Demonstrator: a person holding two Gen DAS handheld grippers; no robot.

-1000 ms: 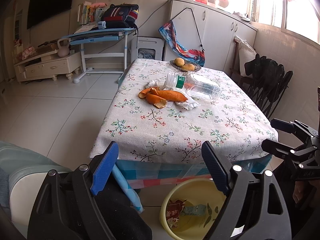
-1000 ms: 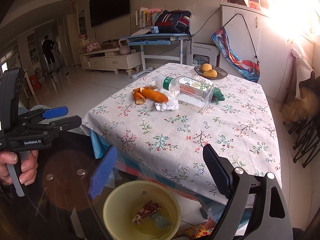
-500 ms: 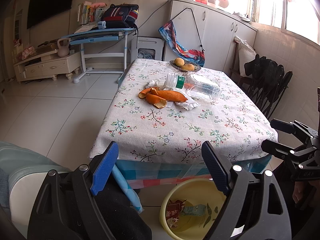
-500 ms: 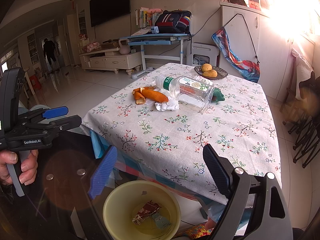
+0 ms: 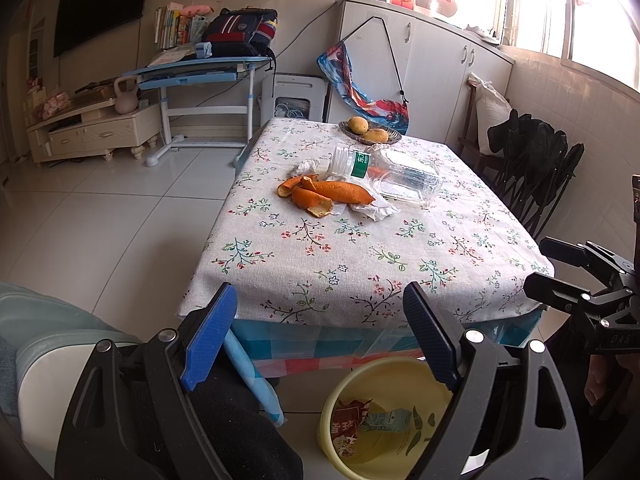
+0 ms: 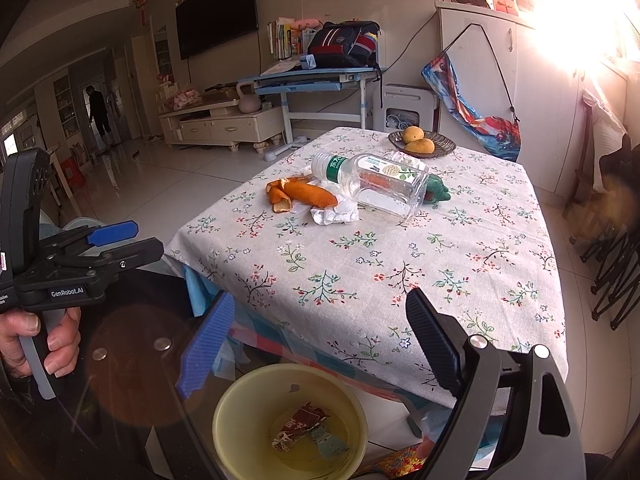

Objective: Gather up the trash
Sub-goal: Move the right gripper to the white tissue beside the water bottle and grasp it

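Orange peels (image 5: 326, 196) (image 6: 300, 196), crumpled white tissue (image 5: 374, 210) (image 6: 334, 213) and an empty clear plastic bottle (image 5: 394, 174) (image 6: 374, 180) lie together at the far middle of a floral-cloth table (image 5: 360, 264) (image 6: 400, 264). A yellow bin (image 5: 384, 420) (image 6: 290, 420) with wrappers inside stands on the floor at the table's near edge. My left gripper (image 5: 318, 340) is open and empty, held above the bin. My right gripper (image 6: 320, 342) is open and empty, also above the bin. Each gripper shows in the other's view.
A dish with two yellow fruits (image 5: 370, 133) (image 6: 420, 144) sits at the table's far end. A green object (image 6: 436, 194) lies behind the bottle. Folded black chairs (image 5: 536, 176) stand to the right. A blue desk (image 5: 200, 72) and white cabinets (image 5: 420, 72) stand behind.
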